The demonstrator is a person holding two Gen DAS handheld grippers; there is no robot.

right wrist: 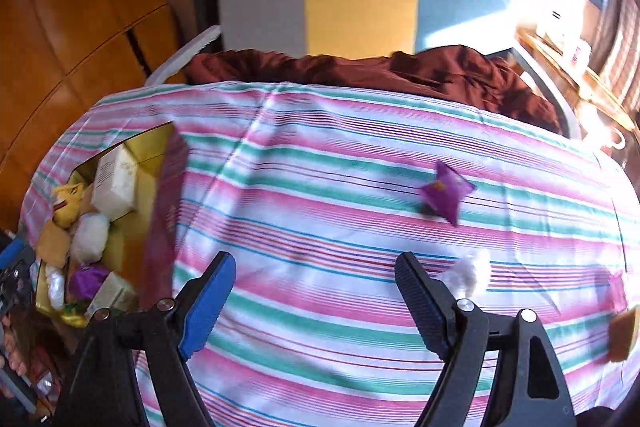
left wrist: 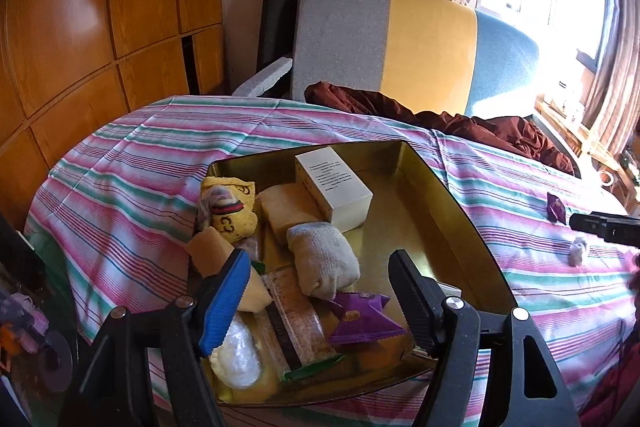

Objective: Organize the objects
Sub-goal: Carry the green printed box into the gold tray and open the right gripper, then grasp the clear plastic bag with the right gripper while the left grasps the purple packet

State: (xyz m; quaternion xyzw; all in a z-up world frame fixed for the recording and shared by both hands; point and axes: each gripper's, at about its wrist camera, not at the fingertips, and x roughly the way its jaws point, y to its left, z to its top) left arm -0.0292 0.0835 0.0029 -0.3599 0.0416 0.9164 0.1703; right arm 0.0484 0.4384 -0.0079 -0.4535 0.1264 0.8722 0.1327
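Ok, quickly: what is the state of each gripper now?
Left gripper: open, holding nothing, over the tin.
Right gripper: open, holding nothing, over the striped cloth.

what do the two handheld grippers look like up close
Both look alike. The left gripper and right gripper have black plastic frames with silver rivets at the pivots. Each has one blue ribbed pad and one black ribbed pad on its fingers. No cables or sleeves show.
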